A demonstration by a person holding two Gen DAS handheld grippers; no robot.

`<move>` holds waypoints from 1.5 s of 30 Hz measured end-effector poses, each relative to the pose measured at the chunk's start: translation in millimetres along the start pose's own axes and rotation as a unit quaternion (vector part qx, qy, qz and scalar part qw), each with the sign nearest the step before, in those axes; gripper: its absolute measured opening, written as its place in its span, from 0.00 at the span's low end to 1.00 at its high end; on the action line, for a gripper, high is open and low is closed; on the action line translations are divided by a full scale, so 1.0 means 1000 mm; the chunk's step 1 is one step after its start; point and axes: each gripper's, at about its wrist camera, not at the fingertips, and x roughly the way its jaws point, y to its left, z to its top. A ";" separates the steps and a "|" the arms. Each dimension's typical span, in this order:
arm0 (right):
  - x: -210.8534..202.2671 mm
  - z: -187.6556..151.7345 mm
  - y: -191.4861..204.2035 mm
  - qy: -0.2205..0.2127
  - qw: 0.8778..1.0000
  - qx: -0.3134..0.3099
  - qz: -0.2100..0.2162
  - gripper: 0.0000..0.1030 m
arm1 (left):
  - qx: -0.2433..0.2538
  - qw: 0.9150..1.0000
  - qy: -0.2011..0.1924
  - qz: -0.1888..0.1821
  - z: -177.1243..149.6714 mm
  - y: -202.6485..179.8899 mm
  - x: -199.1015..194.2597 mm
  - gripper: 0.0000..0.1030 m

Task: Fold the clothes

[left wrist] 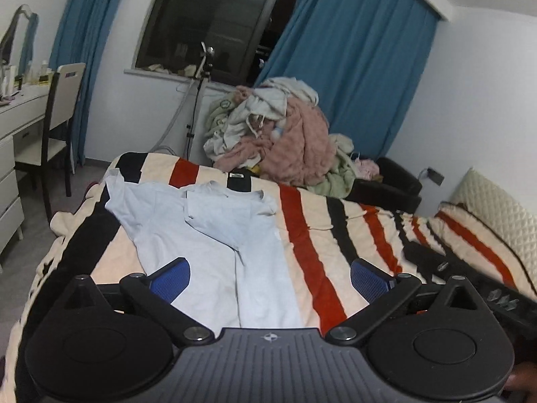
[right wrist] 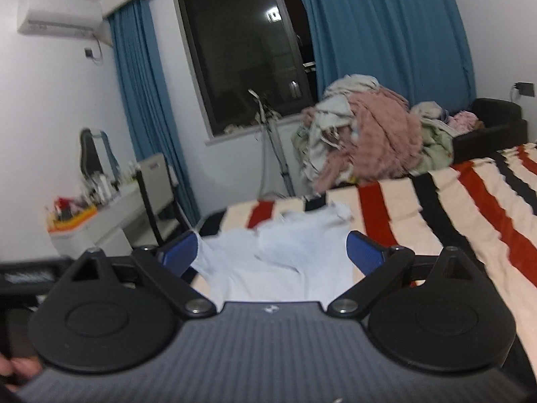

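Both tongs gape wide and grip nothing: the left gripper and the right gripper hover above the near hem of the pale blue T-shirt, which lies on the striped blanket with one sleeve already turned in over its chest. Beyond the shirt's collar sits the heap of unfolded laundry, well apart. To fold cleanly, I judge each tong should pinch one hem corner, lift low, and carry the hem toward the collar, keeping both corners level so the cloth doesn't skew
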 end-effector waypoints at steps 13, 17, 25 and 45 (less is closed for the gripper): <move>0.151 -0.103 -0.057 0.006 0.998 -0.044 -0.040 0.94 | -0.218 0.970 0.033 0.106 -0.048 0.226 0.264 0.85; 0.197 -0.126 -0.079 0.061 0.997 -0.013 -0.035 0.94 | -0.243 0.963 0.006 0.119 -0.052 0.263 0.312 0.85; 0.277 -0.160 -0.114 0.151 0.987 0.049 -0.027 0.94 | -0.204 0.958 -0.045 0.195 0.003 0.307 0.407 0.80; 0.246 -0.147 -0.133 0.116 0.986 0.121 -0.014 0.94 | 0.259 0.936 -0.059 0.231 0.070 0.022 0.503 0.05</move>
